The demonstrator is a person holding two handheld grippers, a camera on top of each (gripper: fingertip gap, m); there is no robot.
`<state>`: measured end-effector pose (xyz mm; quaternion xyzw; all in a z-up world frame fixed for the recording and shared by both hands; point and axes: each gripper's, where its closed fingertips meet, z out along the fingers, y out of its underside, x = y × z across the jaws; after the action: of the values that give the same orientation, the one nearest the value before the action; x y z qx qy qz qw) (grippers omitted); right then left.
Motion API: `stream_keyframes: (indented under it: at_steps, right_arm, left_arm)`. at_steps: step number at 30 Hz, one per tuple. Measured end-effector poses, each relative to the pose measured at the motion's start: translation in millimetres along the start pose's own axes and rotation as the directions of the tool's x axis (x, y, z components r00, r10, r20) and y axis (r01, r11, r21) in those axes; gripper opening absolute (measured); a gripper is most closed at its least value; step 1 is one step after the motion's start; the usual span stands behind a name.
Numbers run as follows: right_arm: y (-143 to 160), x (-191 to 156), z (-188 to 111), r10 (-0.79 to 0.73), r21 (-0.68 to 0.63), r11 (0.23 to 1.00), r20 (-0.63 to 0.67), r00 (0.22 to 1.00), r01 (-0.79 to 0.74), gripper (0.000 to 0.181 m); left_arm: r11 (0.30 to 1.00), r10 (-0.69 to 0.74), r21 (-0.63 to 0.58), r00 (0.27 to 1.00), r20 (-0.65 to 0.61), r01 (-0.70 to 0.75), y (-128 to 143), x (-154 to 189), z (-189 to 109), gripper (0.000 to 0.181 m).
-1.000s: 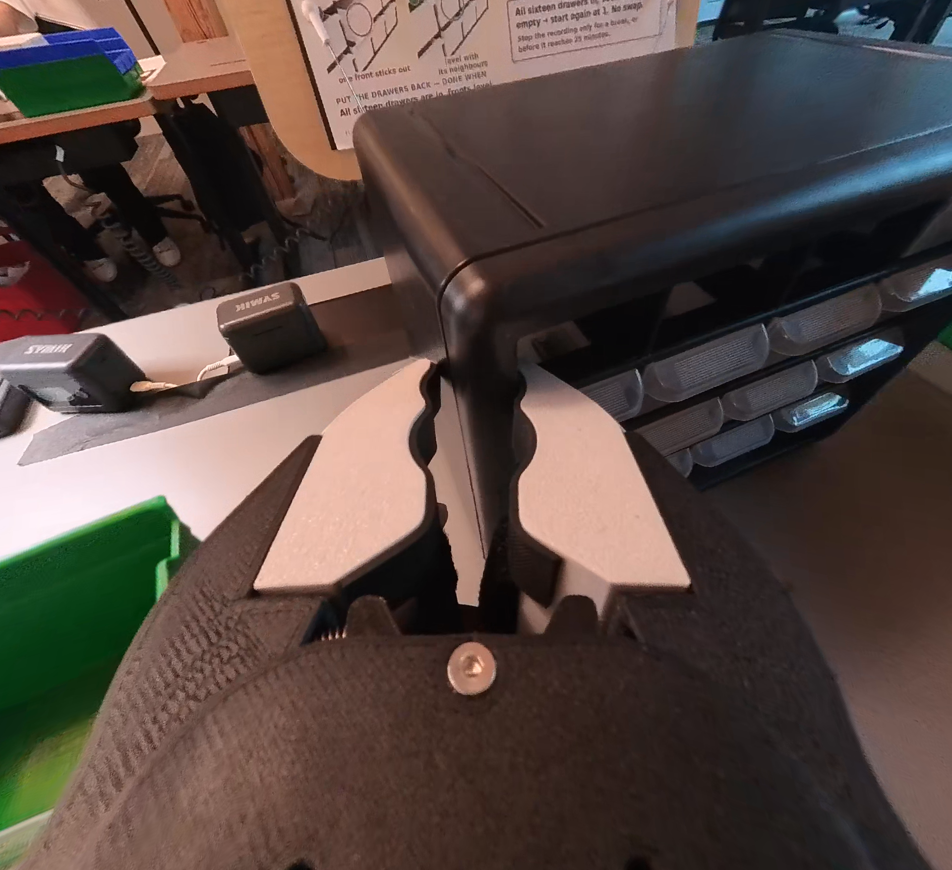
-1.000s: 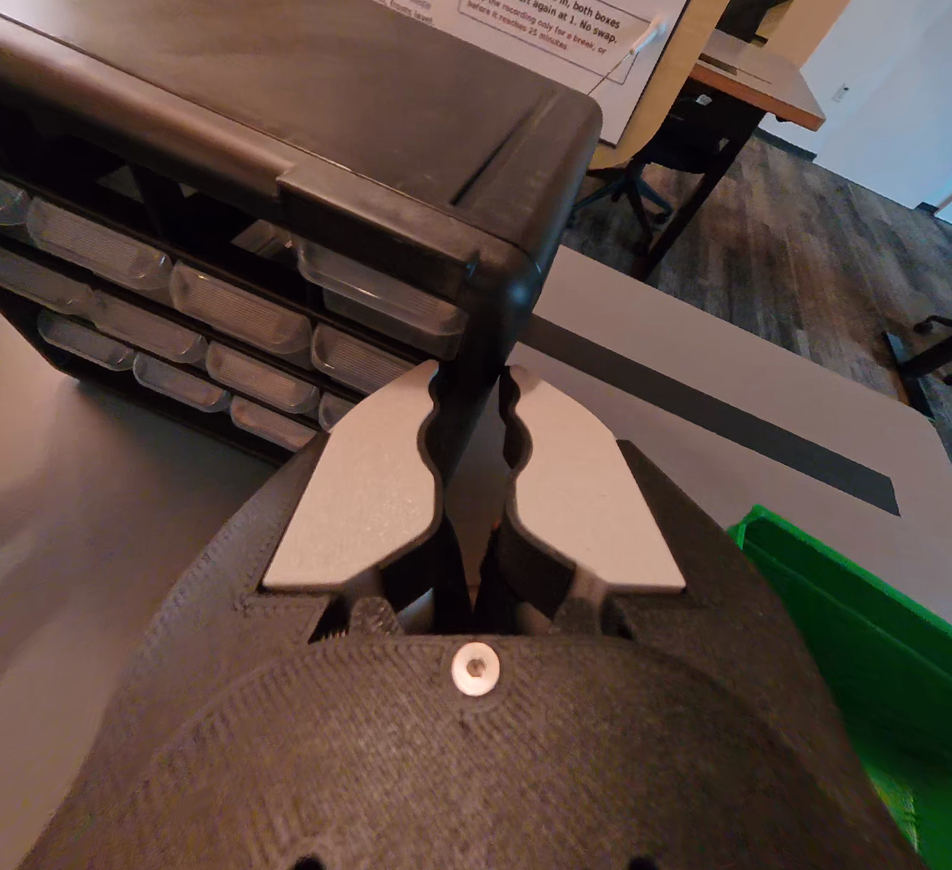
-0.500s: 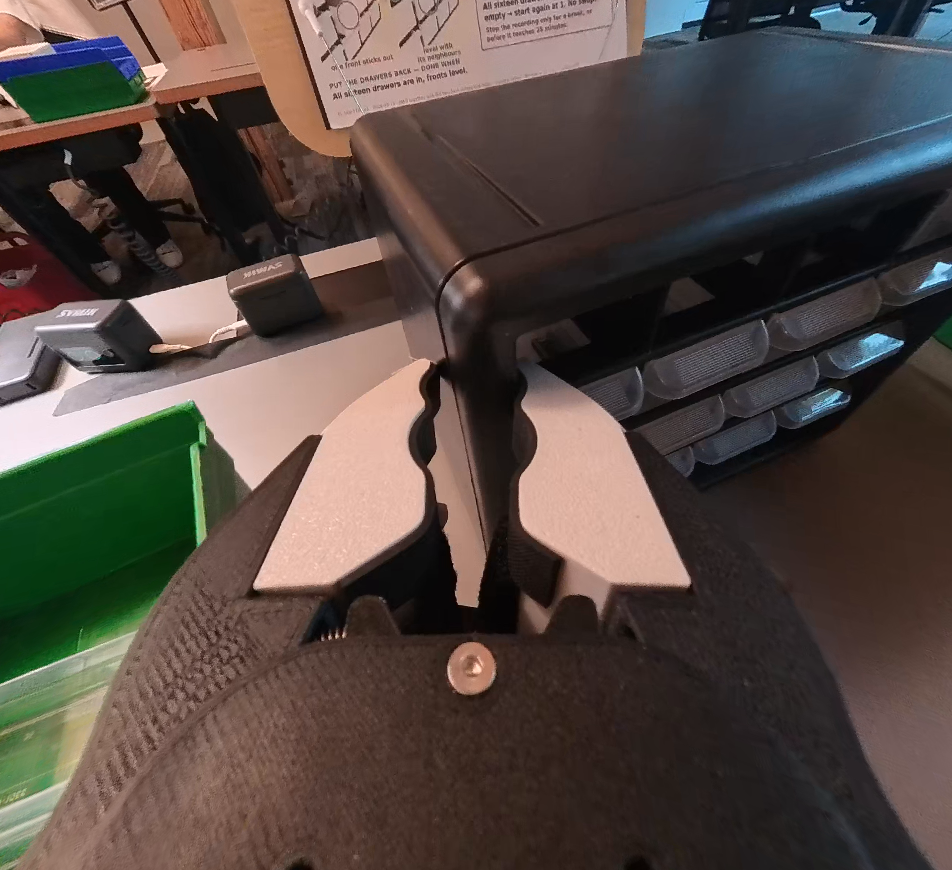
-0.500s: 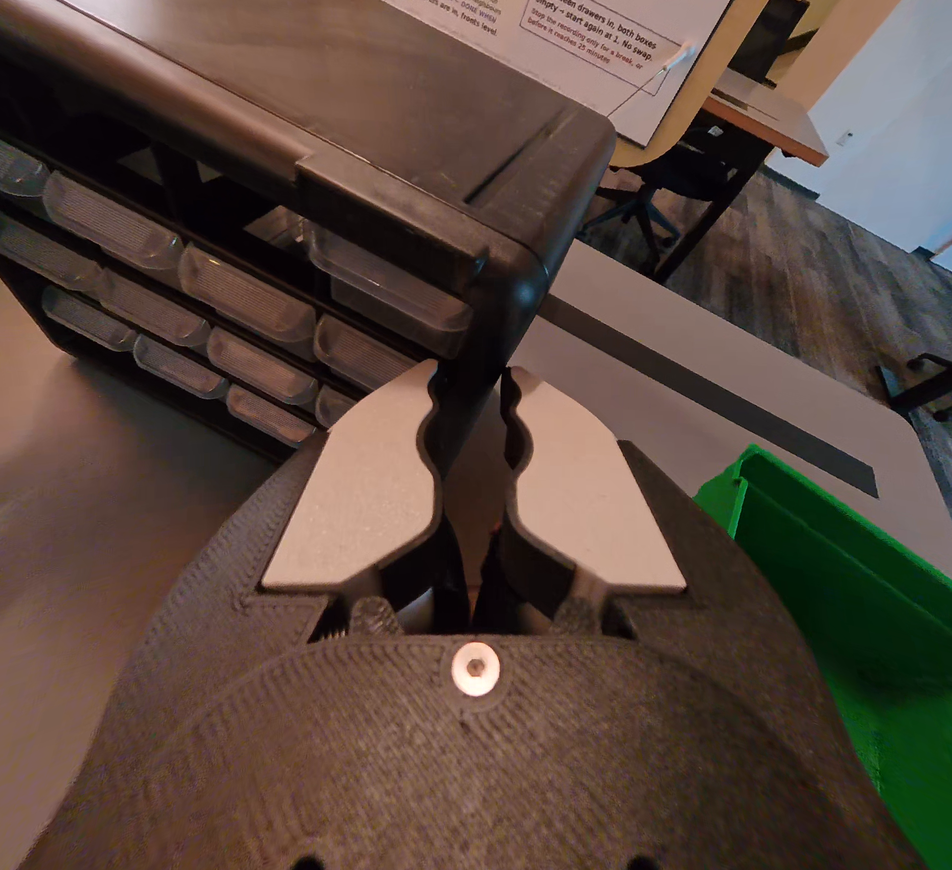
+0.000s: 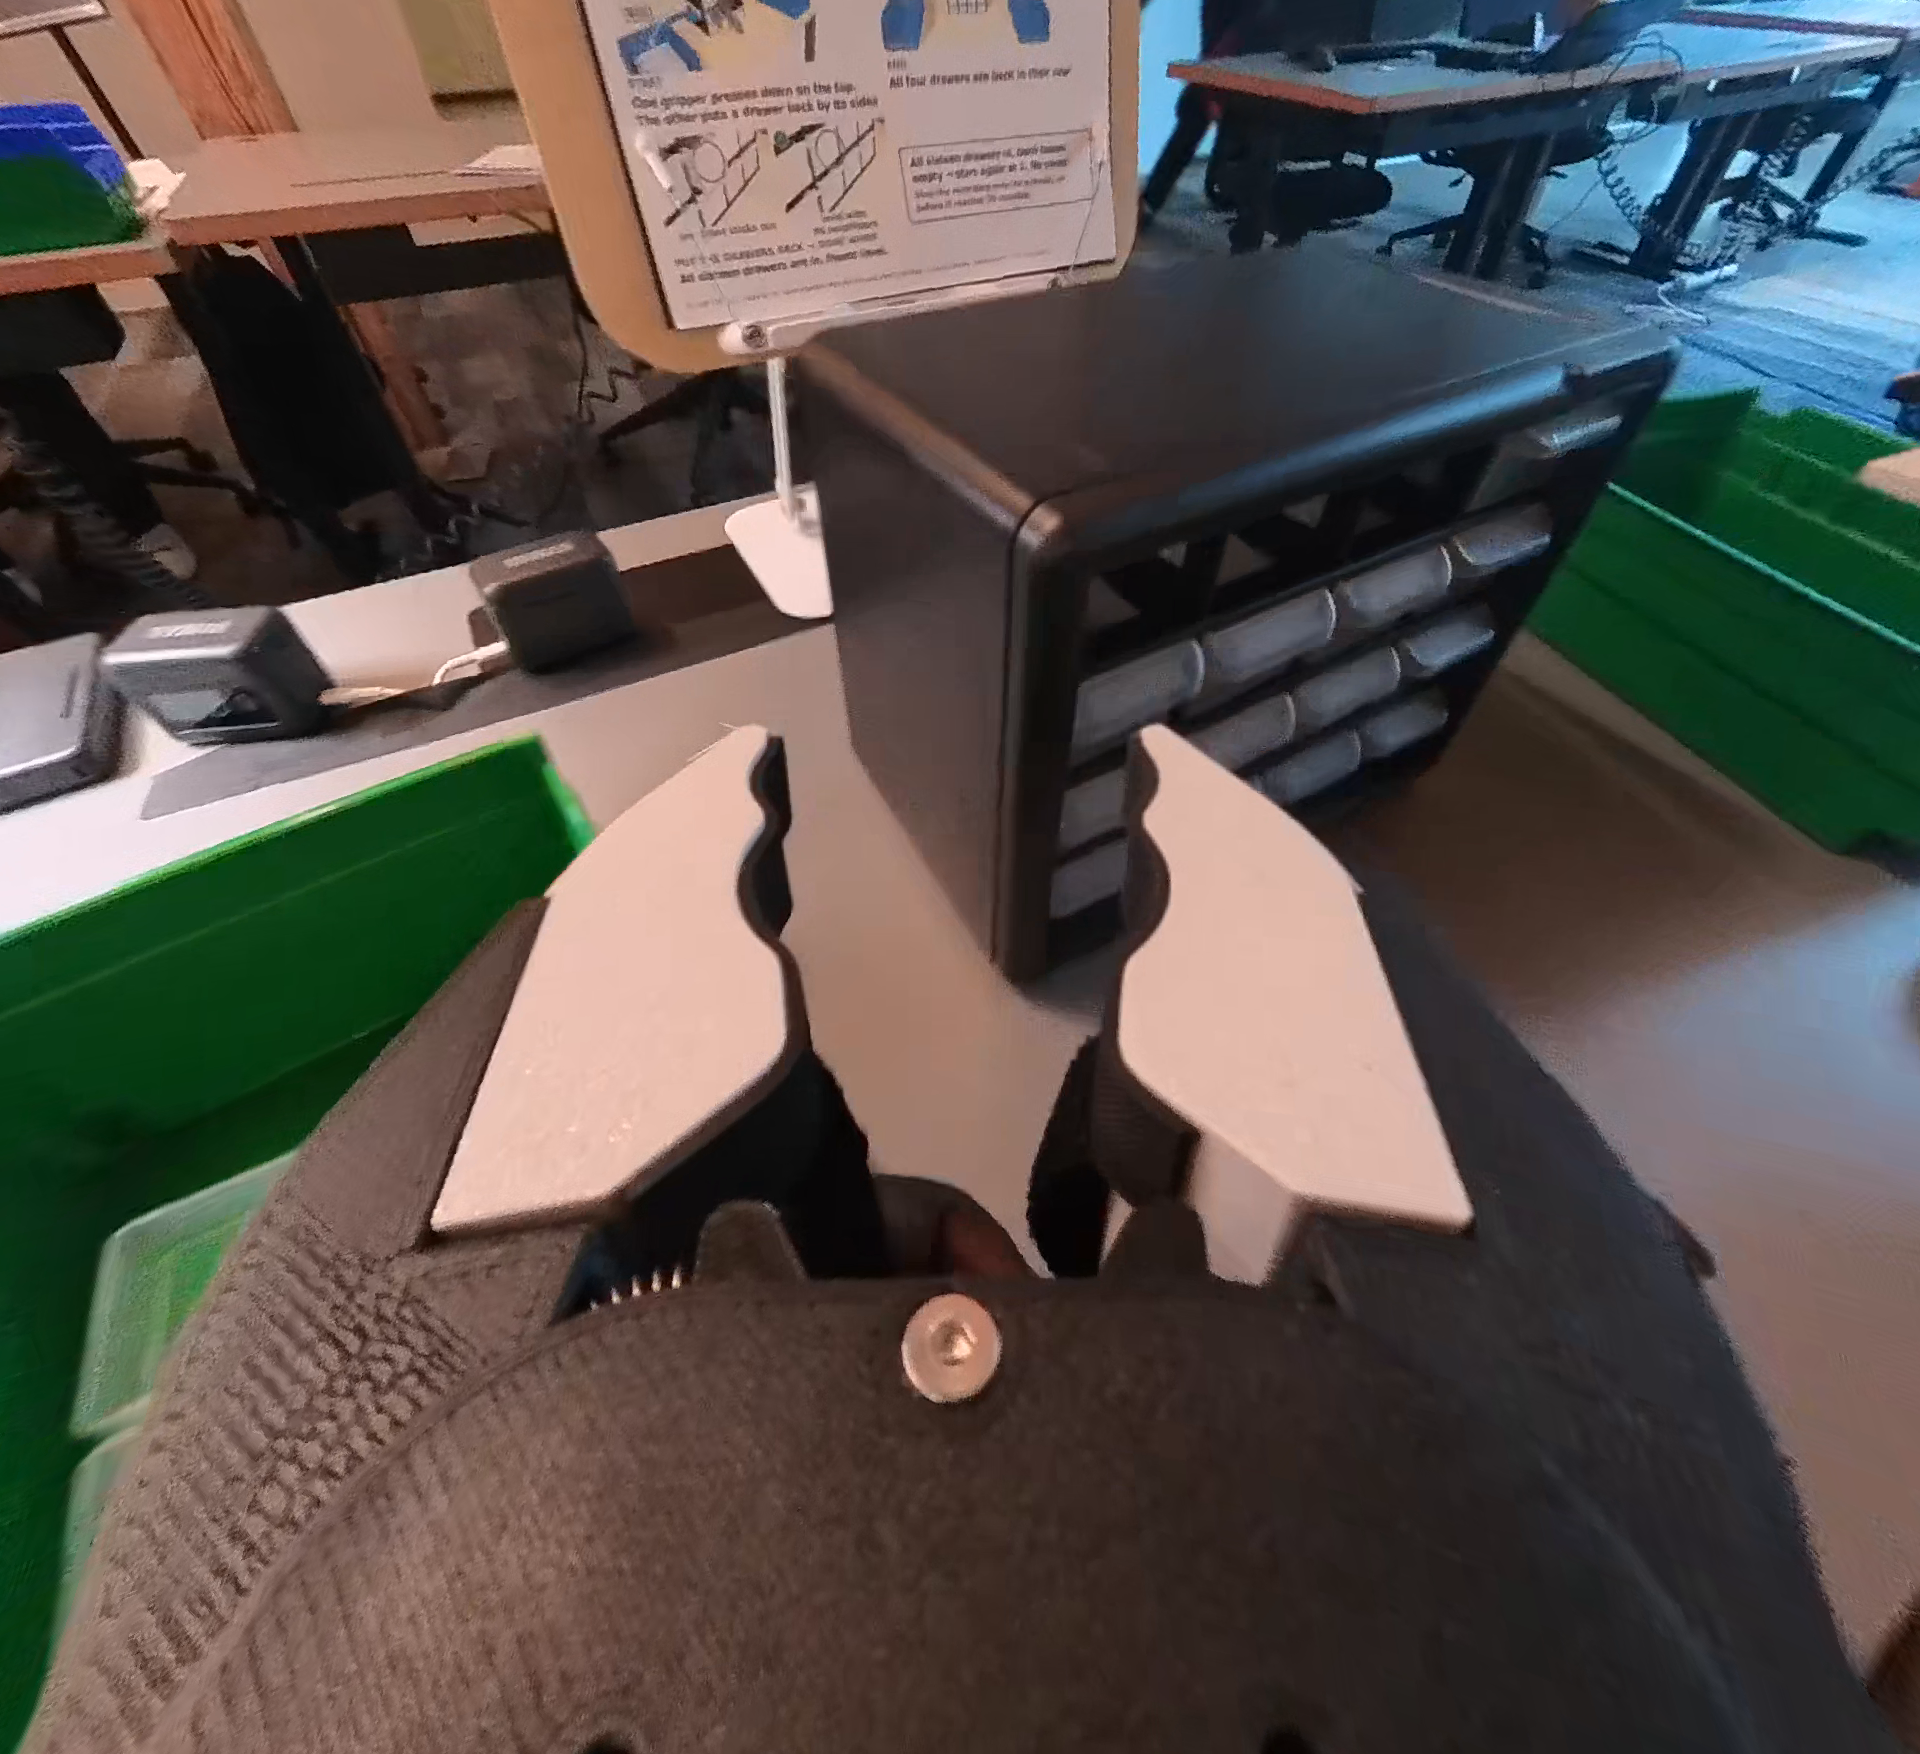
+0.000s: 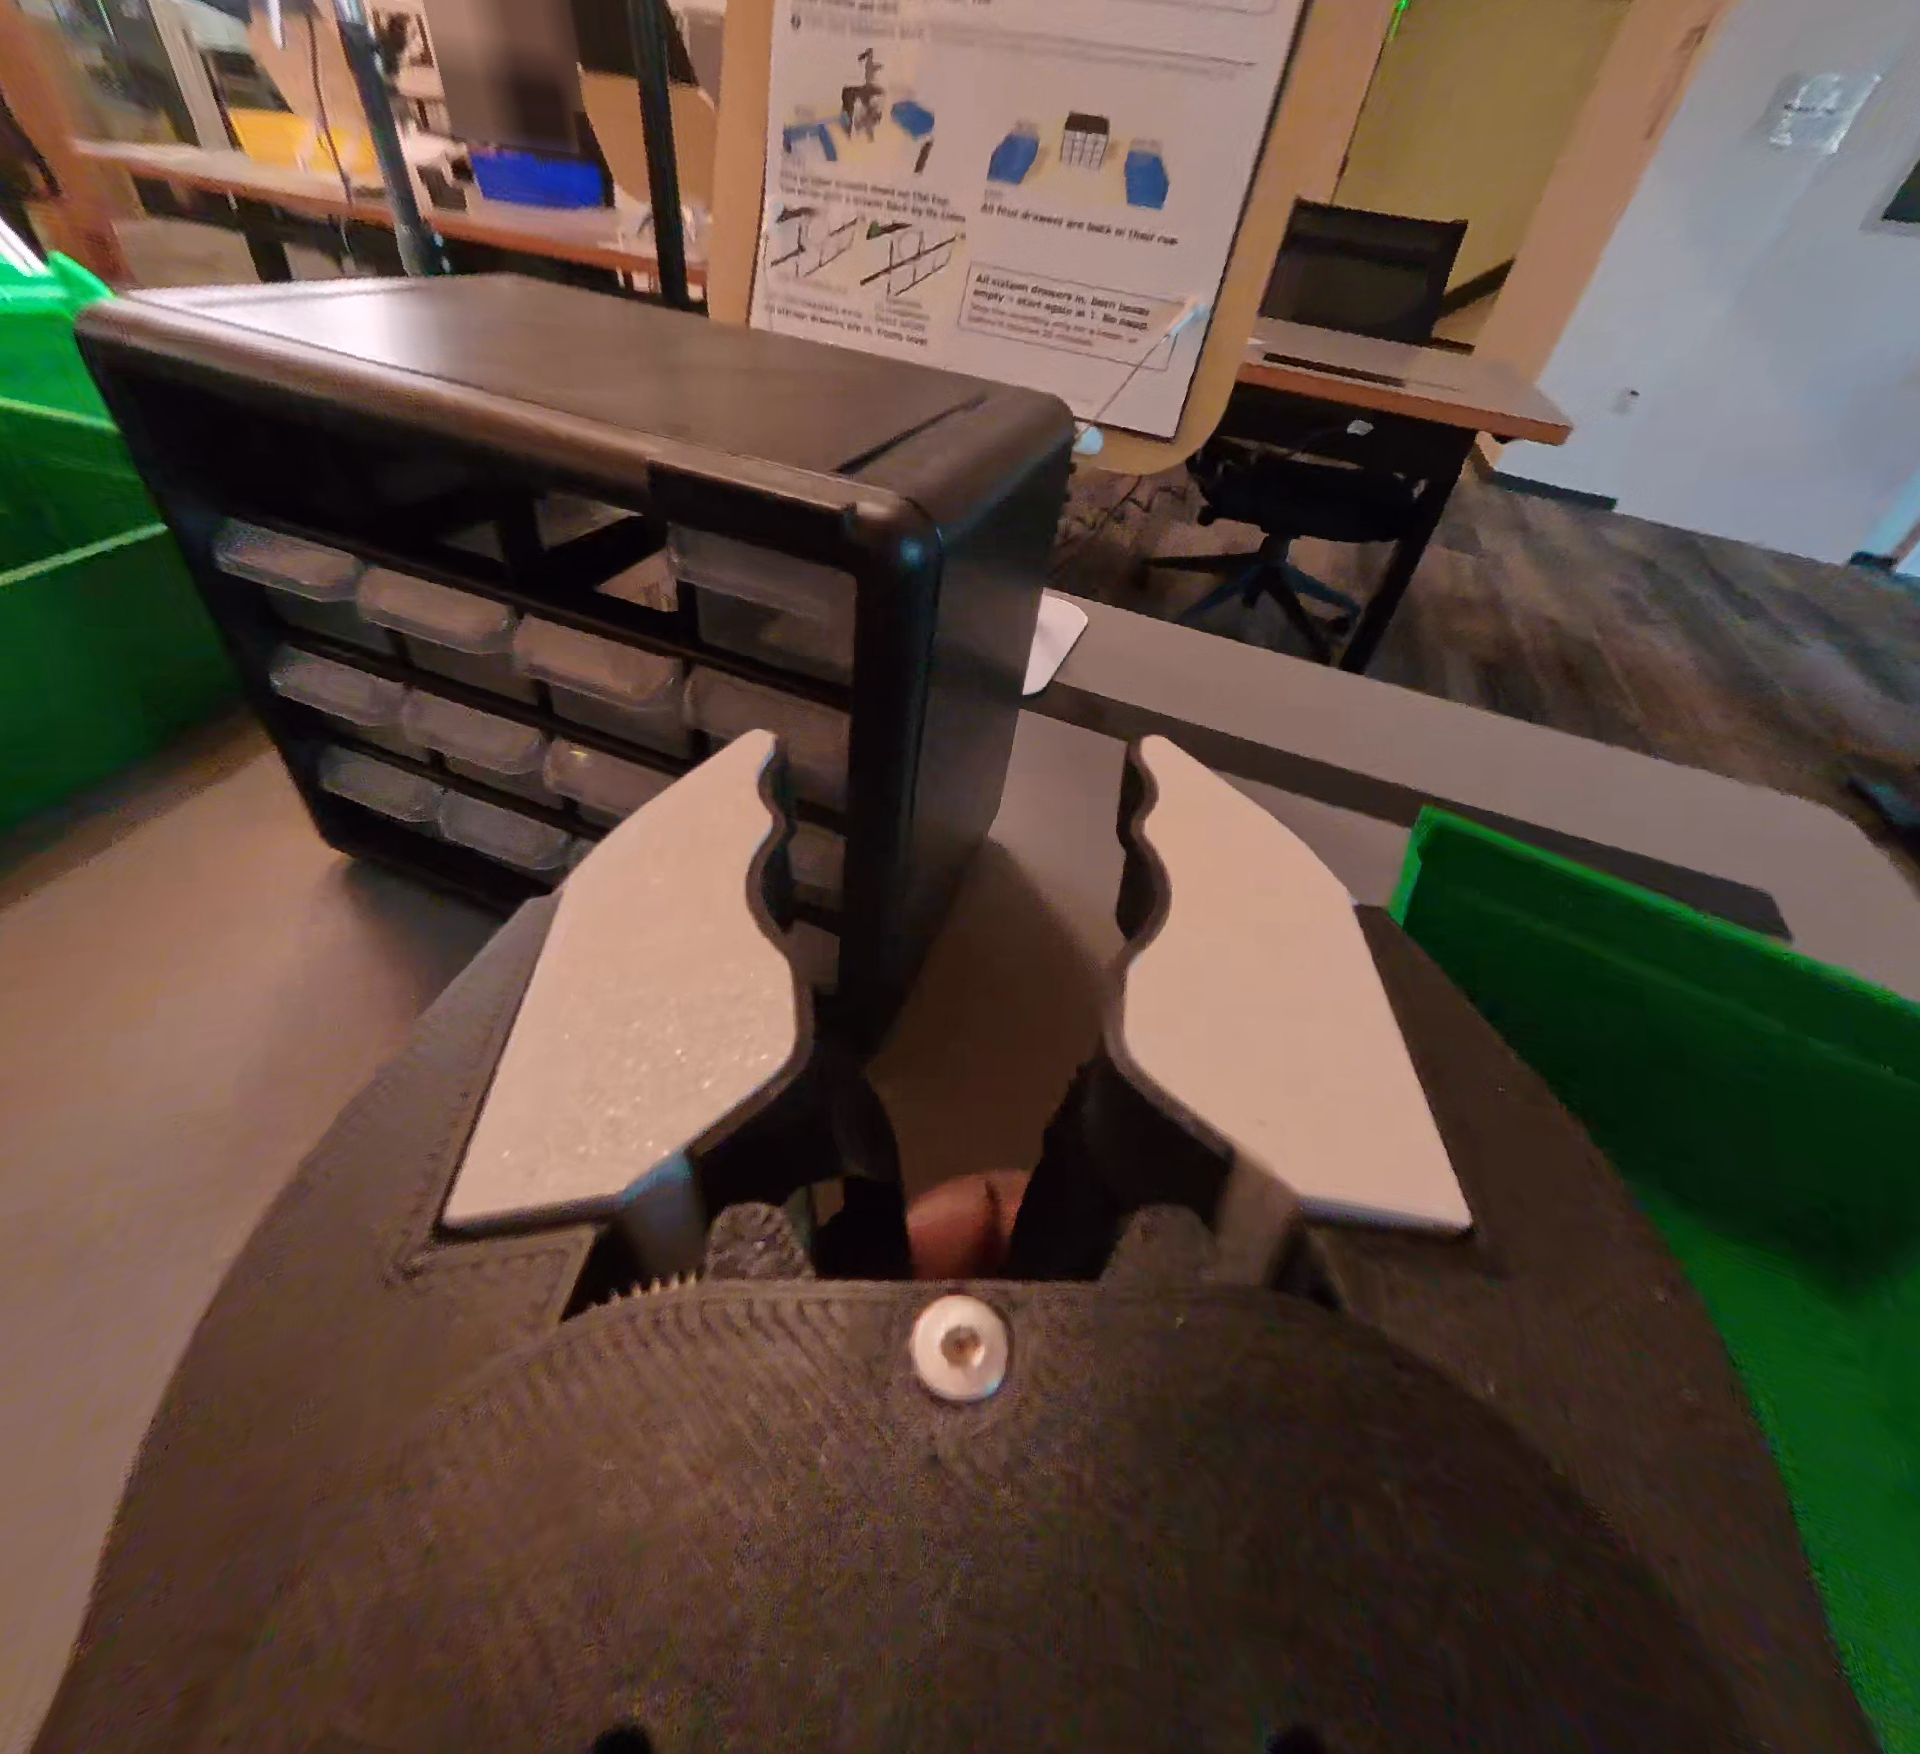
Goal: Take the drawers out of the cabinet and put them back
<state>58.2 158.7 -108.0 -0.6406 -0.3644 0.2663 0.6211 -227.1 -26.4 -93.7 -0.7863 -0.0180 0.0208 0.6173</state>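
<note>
A black drawer cabinet [image 5: 1195, 416] stands on the grey table, also in the right wrist view [image 6: 582, 374]. Its lower rows hold clear drawers [image 5: 1268, 634] [image 6: 436, 608]. In the top row only the right-end slot holds a drawer [image 5: 1569, 435] [image 6: 764, 577]; the other top slots are open. My left gripper [image 5: 954, 748] is open and empty, pulled back from the cabinet's left front corner. My right gripper [image 6: 951, 754] is open and empty, back from the cabinet's right front corner.
A green bin [image 5: 260, 935] sits at my left with clear drawers inside, another green bin [image 5: 1745, 624] [image 6: 1662, 1008] at the right. A paper sign on a stand [image 5: 831, 73] rises behind the cabinet. Small black devices [image 5: 213, 670] lie at the far left.
Both grippers were shut on the cabinet's front corner edges; they have let go, opened wide and drawn back and up from the cabinet.
</note>
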Motion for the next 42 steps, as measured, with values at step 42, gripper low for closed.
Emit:
stream_keyframes:
  at_steps: [42]
  right_arm:
    - [30, 15, -81, 0.018, -0.022, 1.000, -0.010, 1.000, -0.018, 0.068]
  left_arm:
    - [0.687, 0.103, -0.704, 0.935, 0.339, 0.180, 135, -242, -9, 0.001]
